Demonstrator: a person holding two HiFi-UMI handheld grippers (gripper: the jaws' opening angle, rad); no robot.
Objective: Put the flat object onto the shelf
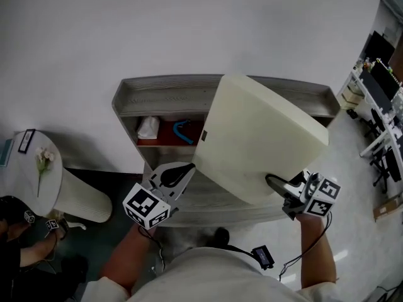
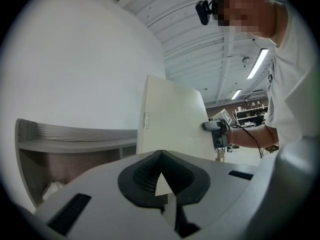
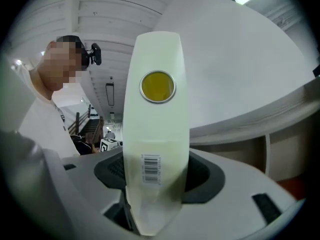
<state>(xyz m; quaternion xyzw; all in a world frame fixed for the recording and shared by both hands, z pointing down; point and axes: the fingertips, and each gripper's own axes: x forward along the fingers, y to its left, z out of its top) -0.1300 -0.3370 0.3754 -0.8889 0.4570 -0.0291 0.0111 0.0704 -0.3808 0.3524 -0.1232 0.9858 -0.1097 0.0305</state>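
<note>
The flat object [image 1: 261, 140] is a large cream square panel, held tilted above the grey shelf [image 1: 164, 93]. My left gripper [image 1: 186, 175] is shut on its lower left corner; in the left gripper view only a small cream tip [image 2: 161, 184] shows between the jaws, while the panel [image 2: 172, 124] rises beyond. My right gripper [image 1: 277, 184] is shut on the lower right edge. In the right gripper view the panel's edge [image 3: 156, 134], with a barcode label and a yellow disc, stands between the jaws of the right gripper [image 3: 155, 194]. The shelf's top [image 3: 280, 119] lies behind.
One shelf compartment holds a crumpled white thing [image 1: 148, 128] and a blue curved thing [image 1: 182, 131]. A round white table [image 1: 31, 168] with a flower stands at the left, with a person [image 1: 12, 231] below it. Desks [image 1: 378, 87] stand at the right. A white wall is behind the shelf.
</note>
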